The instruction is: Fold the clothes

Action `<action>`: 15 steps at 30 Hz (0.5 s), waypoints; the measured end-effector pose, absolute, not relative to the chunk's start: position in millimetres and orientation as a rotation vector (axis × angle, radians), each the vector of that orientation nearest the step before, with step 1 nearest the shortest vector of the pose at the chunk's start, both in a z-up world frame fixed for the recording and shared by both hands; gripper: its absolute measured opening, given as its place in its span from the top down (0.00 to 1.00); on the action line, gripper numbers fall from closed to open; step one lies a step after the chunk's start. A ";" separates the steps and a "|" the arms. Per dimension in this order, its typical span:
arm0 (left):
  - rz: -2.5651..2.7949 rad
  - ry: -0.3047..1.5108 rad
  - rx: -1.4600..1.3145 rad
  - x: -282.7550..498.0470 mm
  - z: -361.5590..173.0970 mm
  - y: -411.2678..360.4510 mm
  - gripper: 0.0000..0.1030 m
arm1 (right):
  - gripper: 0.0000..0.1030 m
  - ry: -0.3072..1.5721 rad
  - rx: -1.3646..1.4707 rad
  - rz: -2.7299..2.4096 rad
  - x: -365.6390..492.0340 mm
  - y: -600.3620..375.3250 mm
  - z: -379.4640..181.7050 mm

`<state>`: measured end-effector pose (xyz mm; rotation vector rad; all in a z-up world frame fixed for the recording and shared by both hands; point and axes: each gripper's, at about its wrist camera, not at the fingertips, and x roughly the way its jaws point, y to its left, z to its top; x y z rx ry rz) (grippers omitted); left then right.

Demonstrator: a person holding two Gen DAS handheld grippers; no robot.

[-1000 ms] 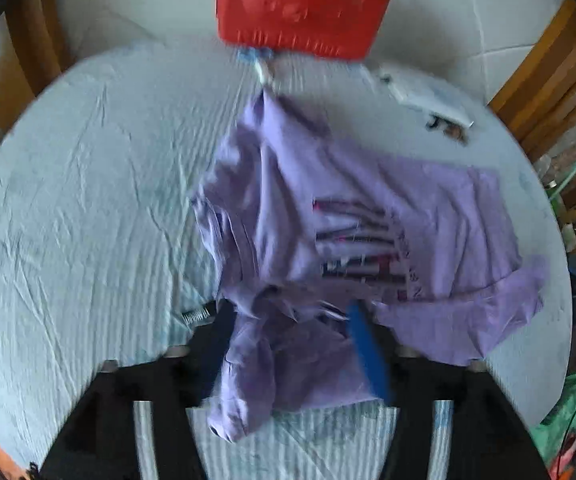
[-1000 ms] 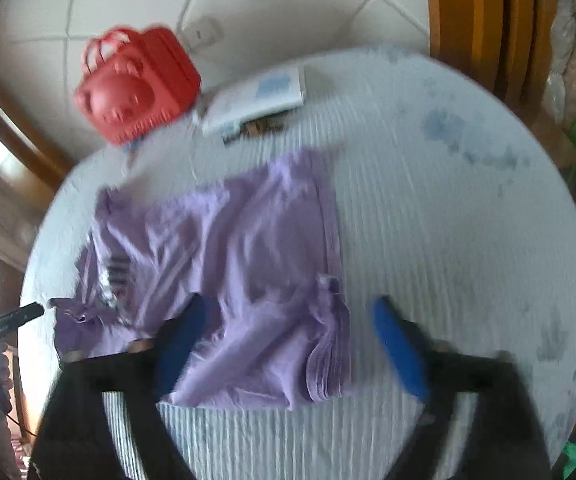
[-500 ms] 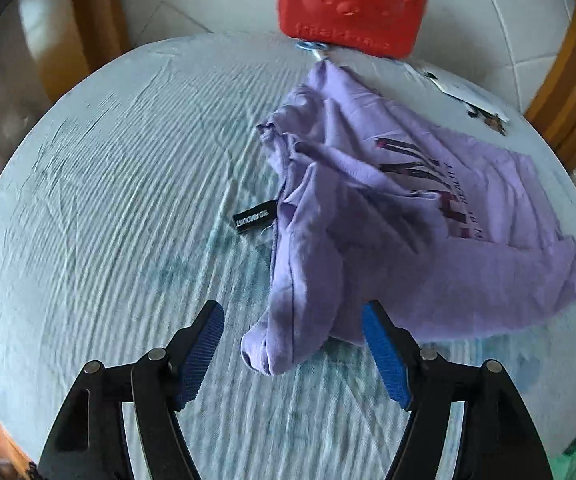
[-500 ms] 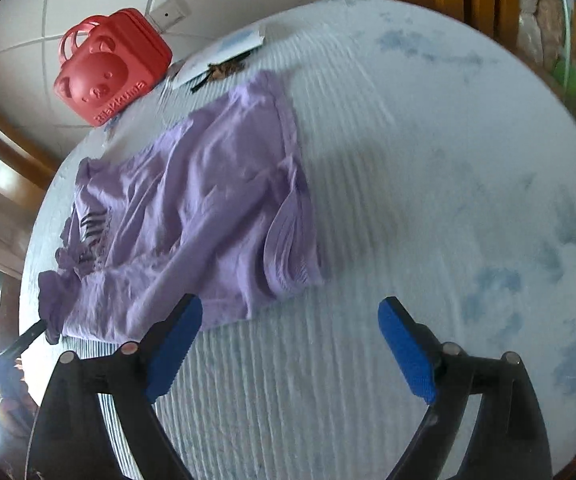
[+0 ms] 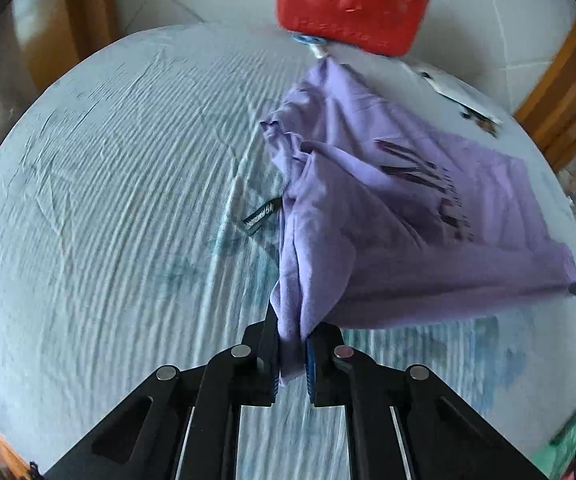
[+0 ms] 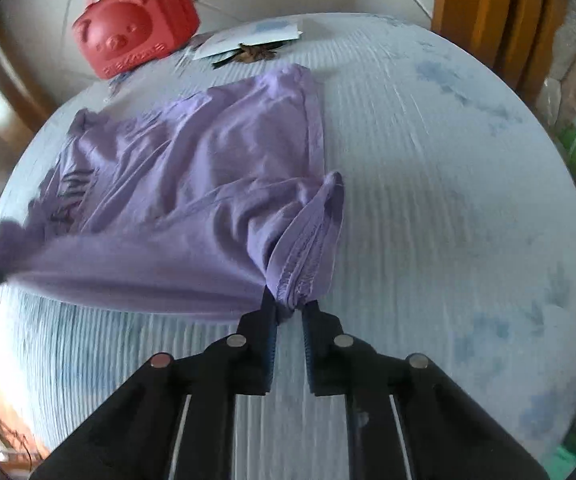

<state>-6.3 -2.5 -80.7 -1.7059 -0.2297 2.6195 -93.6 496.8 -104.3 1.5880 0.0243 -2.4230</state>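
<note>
A purple T-shirt point(image 5: 388, 208) with a dark print lies on a pale blue striped sheet point(image 5: 120, 208). My left gripper point(image 5: 291, 344) is shut on a bunched near corner of the shirt and lifts it. In the right wrist view the same shirt point(image 6: 192, 184) stretches left from my right gripper point(image 6: 289, 312), which is shut on its gathered hem corner. The near edge of the shirt is pulled taut between the two grippers. The far part rests on the sheet.
A red bear-face bag point(image 5: 352, 4) point(image 6: 136, 20) stands at the far edge by the tiled wall. White papers with a small dark item point(image 6: 248, 40) lie beside it. A black label point(image 5: 262, 216) lies on the sheet. Wooden posts point(image 6: 488, 12) stand at the right.
Both grippers were open half a second ago and have closed on the shirt's near corners. The near edge has lifted and pulled taut between them.
</note>
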 end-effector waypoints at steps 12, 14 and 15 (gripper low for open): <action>2.497 -0.202 -1.908 43.6 -74.9 -26.6 0.61 | 0.57 0.064 1.825 -2.357 -34.7 546.9 -111.7; 2.554 -0.232 -1.799 35.3 -52.5 -21.3 0.60 | 0.57 0.012 1.722 -2.373 -36.1 541.0 -96.7; 2.567 -0.248 -1.757 29.2 -45.8 -17.2 0.60 | 0.57 -0.014 1.670 -2.380 -36.9 537.9 -89.2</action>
